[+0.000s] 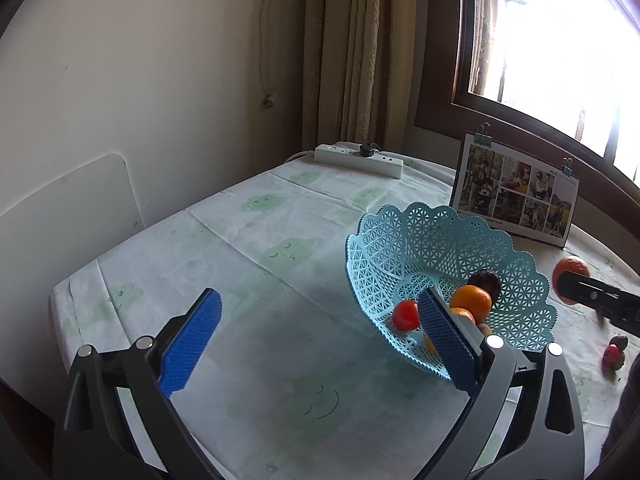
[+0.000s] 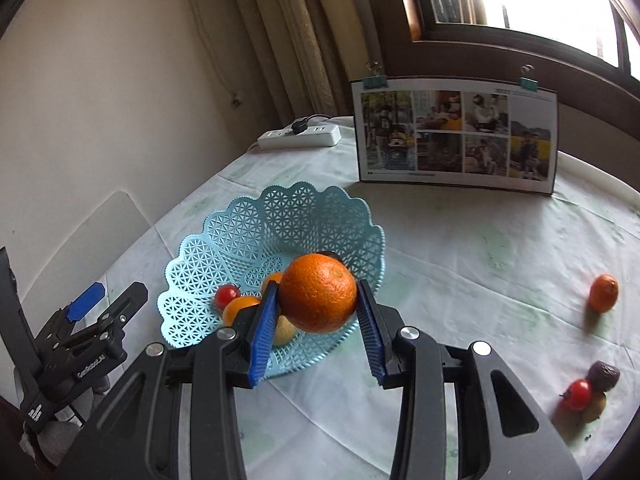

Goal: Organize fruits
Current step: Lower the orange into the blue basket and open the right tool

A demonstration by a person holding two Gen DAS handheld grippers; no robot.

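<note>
**Orange held over the basket's near rim**

Nearest in the right wrist view, the right gripper (image 2: 317, 312) is clamped on a large orange (image 2: 318, 293); its blue ribbed pads (image 2: 263, 334) press the fruit's two flanks at about its widest girth, and the orange sits just above the near edge of the pale blue lattice basket (image 2: 256, 236), apart from the tablecloth (image 2: 460, 264). I judge it firm and fairly heavy for its size, with a pebbled rind that grips well against ribbed rubber; a hold across the middle, as here, suits it best, since a hold nearer either end would let the round body squirt out (too hard a squeeze would bruise it).

The left gripper (image 1: 320, 328) hangs with its fingers wide apart and holds nothing; its right pad (image 1: 444, 340) overlaps the basket rim (image 1: 360, 276) in that view, though whether it touches I cannot tell.

Inside the basket lie a cherry tomato (image 2: 227, 295), smaller oranges (image 2: 240, 309) and a dark fruit (image 1: 485, 282); the thin plastic mesh looks light and liable to slide or tip.

Farther right on the cloth, a mandarin (image 2: 604, 293) lies alone; a small cluster of a tomato, a dark fruit and a yellowish fruit (image 2: 588, 394) lies nearer.

Beyond stand a photo calendar (image 2: 456, 136) and a power strip (image 2: 300, 136).
</note>
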